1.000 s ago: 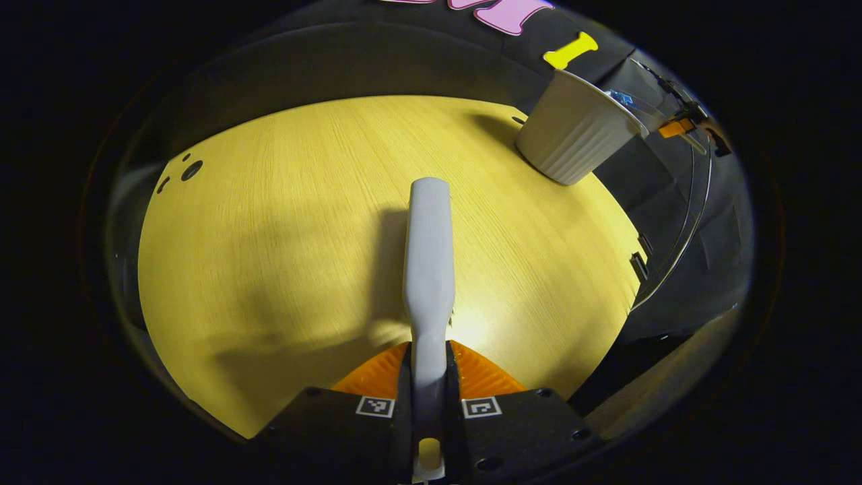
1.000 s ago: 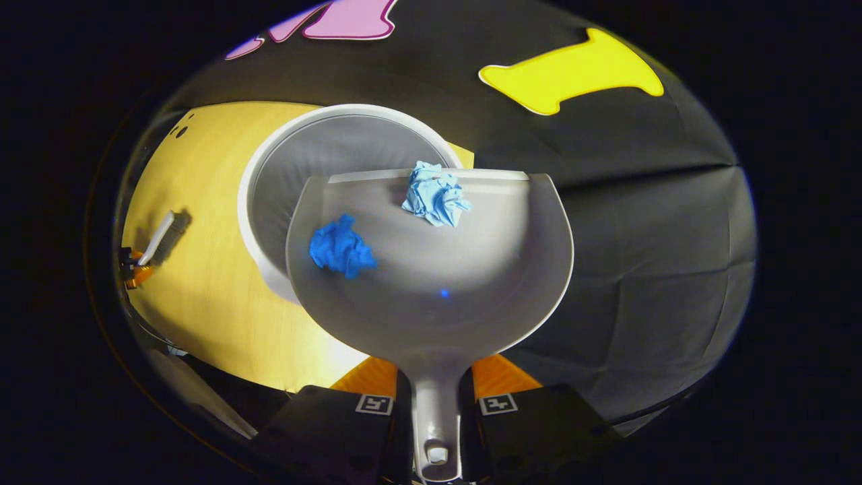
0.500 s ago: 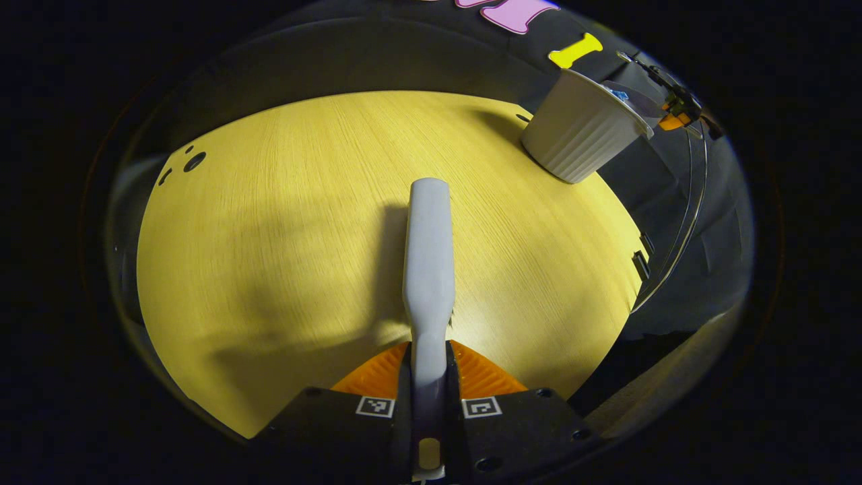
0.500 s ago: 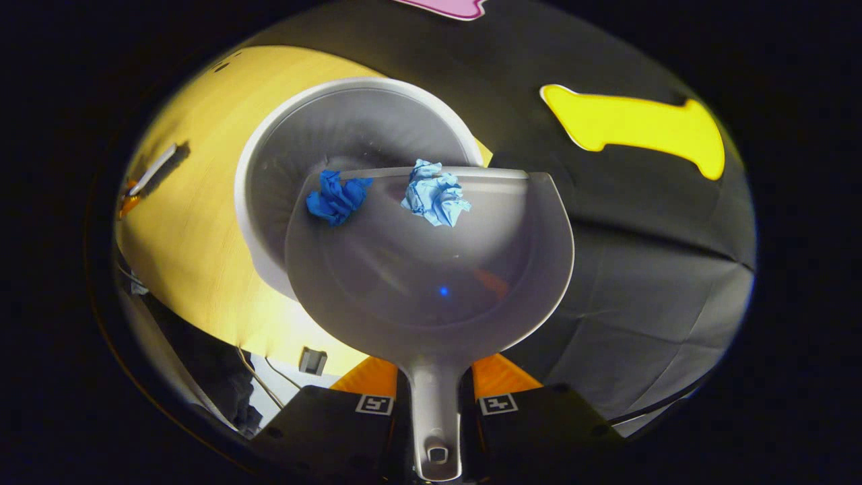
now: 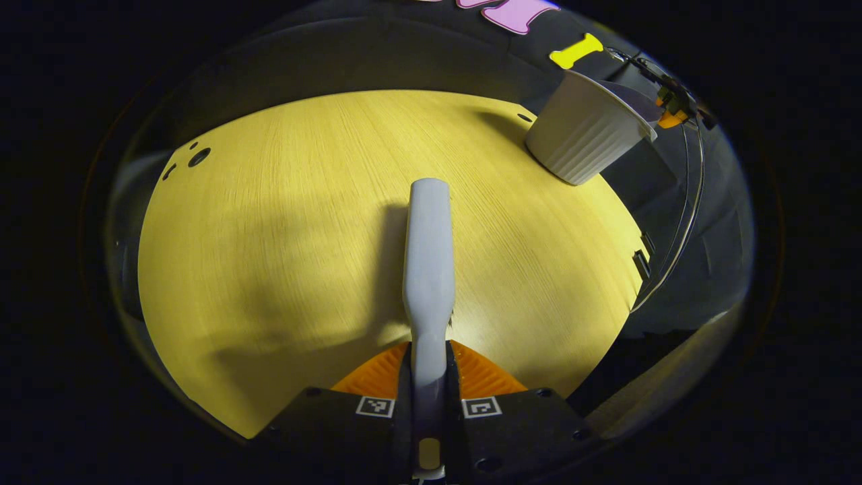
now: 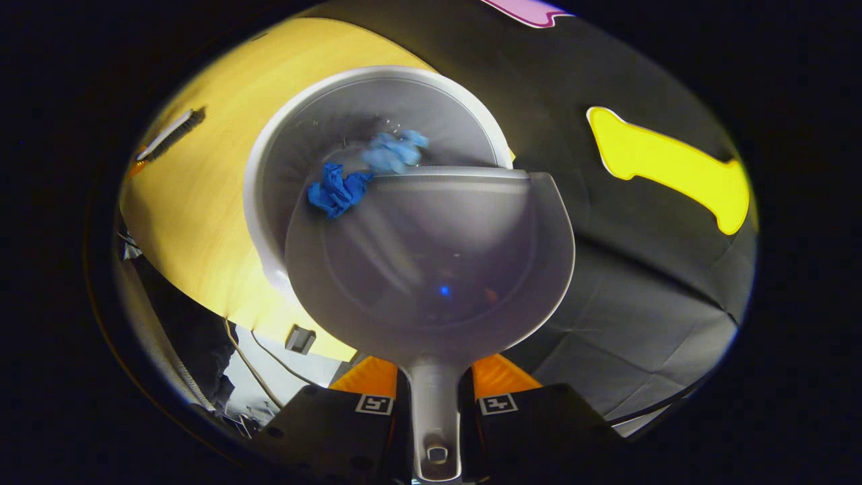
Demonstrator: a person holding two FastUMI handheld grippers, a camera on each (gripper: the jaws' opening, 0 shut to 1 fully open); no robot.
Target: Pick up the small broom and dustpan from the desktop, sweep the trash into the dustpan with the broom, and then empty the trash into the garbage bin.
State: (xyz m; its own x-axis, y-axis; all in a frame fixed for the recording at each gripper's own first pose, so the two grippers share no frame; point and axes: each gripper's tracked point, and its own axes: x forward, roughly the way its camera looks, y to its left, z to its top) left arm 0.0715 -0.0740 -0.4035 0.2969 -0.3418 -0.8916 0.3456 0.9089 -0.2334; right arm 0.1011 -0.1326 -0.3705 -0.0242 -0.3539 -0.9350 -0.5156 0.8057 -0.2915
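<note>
emptying step underway: dustpan [image 6: 431, 269] clamped by right gripper [image 6: 434, 397] is tipped over garbage bin [image 6: 269, 202], dark blue wad [image 6: 335, 190] at lip, more tilt judged needed; broom [image 5: 428, 256] clamped by left gripper [image 5: 429, 377].

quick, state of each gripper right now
left gripper: shut on the small broom.
right gripper: shut on the dustpan, tipped over the garbage bin.
</note>
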